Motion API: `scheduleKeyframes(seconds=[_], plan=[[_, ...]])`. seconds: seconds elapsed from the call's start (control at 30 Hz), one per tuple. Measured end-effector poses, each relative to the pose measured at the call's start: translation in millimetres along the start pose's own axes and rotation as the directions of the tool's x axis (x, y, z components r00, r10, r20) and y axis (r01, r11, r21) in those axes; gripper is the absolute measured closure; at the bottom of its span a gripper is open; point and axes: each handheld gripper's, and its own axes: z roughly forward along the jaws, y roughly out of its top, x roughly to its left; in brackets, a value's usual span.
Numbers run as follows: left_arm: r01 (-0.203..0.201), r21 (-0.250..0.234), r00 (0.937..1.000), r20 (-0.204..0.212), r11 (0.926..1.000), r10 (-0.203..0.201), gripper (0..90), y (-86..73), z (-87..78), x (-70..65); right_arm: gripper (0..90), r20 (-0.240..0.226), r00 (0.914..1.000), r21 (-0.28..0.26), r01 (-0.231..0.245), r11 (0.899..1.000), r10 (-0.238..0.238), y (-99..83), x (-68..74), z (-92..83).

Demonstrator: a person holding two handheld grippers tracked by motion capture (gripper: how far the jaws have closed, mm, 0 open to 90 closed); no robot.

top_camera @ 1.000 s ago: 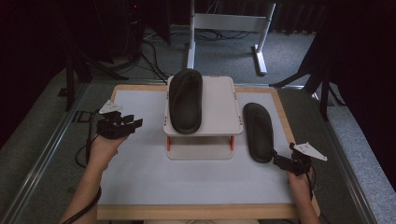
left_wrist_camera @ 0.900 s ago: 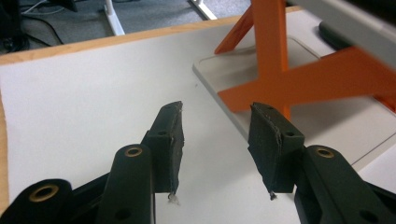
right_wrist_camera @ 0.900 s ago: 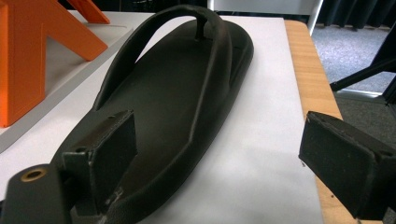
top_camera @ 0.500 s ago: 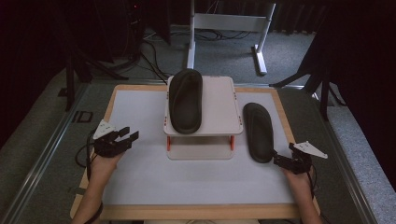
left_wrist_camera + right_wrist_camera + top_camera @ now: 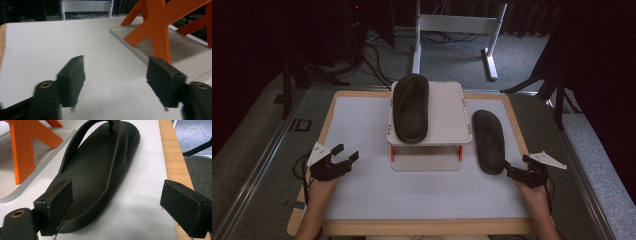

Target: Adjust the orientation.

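Two black sandals, one on a white stand, one on the table; both grippers empty.

Item: sandal (image 5: 488,141) flat on the white table (image 5: 362,125), right of centre in the high view, heel end just beside the right gripper (image 5: 517,172), whose fingers stand apart at its heel, not pressing. Second sandal (image 5: 410,107) lies on the white stand (image 5: 447,112) with orange legs, upper centre. Left gripper (image 5: 346,156), lower left, well apart from both; its fingers have just been opening and stand apart over bare table, nothing between them.
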Motion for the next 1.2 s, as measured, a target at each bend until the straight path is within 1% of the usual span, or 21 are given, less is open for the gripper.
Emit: scheduleKeyframes(seconds=[0.03,0.07,0.1,0.13,0.17,0.3,0.33,0.4,0.43,0.47,0.57,0.63,0.73,0.77,0.8,0.83,0.93,0.97,1.07,1.17,1.2], plan=[[-0.011,-0.014,0.9996,-0.024,0.9998,0.011,19.7,-2.0,-1.8,0.0,10.5,0.005,1.0000,0.007,-0.006,1.000,0.006,0.4,-1.1,-1.4],[-0.010,-0.024,0.9990,-0.045,0.9997,0.009,13.6,-5.6,-3.7,1.8,10.5,0.013,0.9999,0.005,-0.011,1.000,0.011,0.6,-1.8,-2.1],[-0.010,-0.024,0.9990,-0.045,0.9997,0.009,9.2,-5.6,-3.7,1.8,10.5,0.013,0.9999,0.005,-0.011,1.000,0.011,0.6,-1.8,-2.1],[-0.019,-0.044,0.9972,-0.073,0.9988,0.016,5.1,-9.8,-4.6,2.8,10.5,0.011,0.9997,0.015,-0.021,1.000,0.021,1.9,-3.8,-2.5],[-0.019,-0.040,0.9968,-0.079,0.9990,0.016,1.8,-11.1,-4.4,3.3,10.5,0.018,0.9997,0.017,-0.018,1.000,0.018,2.6,-4.6,-2.6],[-0.027,-0.058,0.9955,-0.092,0.9980,0.022,1.4,-16.4,-4.7,2.5,10.4,0.030,0.9994,0.042,-0.019,0.999,0.018,7.8,-8.3,-1.3],[-0.031,-0.055,0.9964,-0.081,0.9980,0.026,1.4,-19.4,-4.2,2.3,10.5,0.032,0.9994,0.049,-0.015,0.999,0.013,9.6,-9.1,-0.6],[-0.037,-0.058,0.9955,-0.089,0.9976,0.031,1.4,-19.8,-4.1,1.2,10.4,0.036,0.9993,0.055,-0.011,0.998,0.009,11.3,-9.6,0.1],[-0.047,-0.063,0.9963,-0.075,0.9969,0.042,1.4,-20.1,-3.9,0.3,10.4,0.036,0.9993,0.068,-0.010,0.998,0.008,14.9,-10.1,1.6],[-0.051,-0.062,0.9961,-0.075,0.9967,0.047,1.4,-20.2,-3.9,0.2,10.4,0.038,0.9993,0.070,-0.005,0.998,0.002,16.6,-10.3,2.5],[-0.048,-0.070,0.9967,-0.069,0.9964,0.043,1.4,-20.6,-4.6,0.8,10.5,0.038,0.9993,0.085,0.002,0.996,-0.005,20.9,-10.7,5.4],[-0.032,-0.082,0.9972,-0.069,0.9961,0.026,1.4,-21.1,-5.6,2.0,10.5,0.040,0.9992,0.093,0.004,0.996,-0.008,23.2,-11.2,7.3],[-0.043,-0.079,0.9966,-0.073,0.9959,0.037,1.4,-21.2,-5.6,1.2,10.9,0.045,0.9988,0.105,0.017,0.994,-0.022,26.7,-11.9,9.9],[-0.048,-0.077,0.9963,-0.075,0.9958,0.042,1.4,-21.2,-5.5,0.5,15.2,0.040,0.9990,0.113,0.016,0.993,-0.021,28.0,-12.3,10.6],[-0.053,-0.078,0.9961,-0.075,0.9956,0.047,1.4,-21.3,-5.4,0.1,18.1,0.016,0.9998,0.130,0.007,0.992,-0.009,29.7,-13.9,12.1],[-0.053,-0.078,0.9961,-0.075,0.9956,0.047,1.4,-21.3,-5.4,0.1,18.1,0.004,1.0000,0.140,-0.002,0.990,0.001,31.3,-15.1,13.6],[-0.053,-0.080,0.9960,-0.076,0.9954,0.047,1.4,-21.4,-5.6,0.2,18.5,0.009,0.9999,0.151,0.006,0.989,-0.008,34.6,-15.3,16.2],[-0.055,-0.080,0.9958,-0.078,0.9953,0.049,1.4,-21.4,-5.5,-0.2,20.4,0.002,1.0000,0.171,0.008,0.985,-0.008,38.5,-15.6,19.7],[-0.059,-0.079,0.9955,-0.079,0.9951,0.053,1.4,-21.5,-5.3,-1.1,23.6,-0.006,1.0000,0.192,0.007,0.981,-0.006,44.5,-16.1,25.0],[-0.058,-0.080,0.9955,-0.080,0.9951,0.051,1.4,-21.6,-5.4,-1.2,24.3,-0.012,0.9999,0.207,-0.002,0.978,0.005,48.8,-16.8,28.4],[-0.059,-0.082,0.9954,-0.080,0.9949,0.052,1.3,-21.6,-5.5,-1.2,28.6,-0.026,0.9996,0.225,-0.003,0.974,0.010,53.1,-17.5,31.5]])
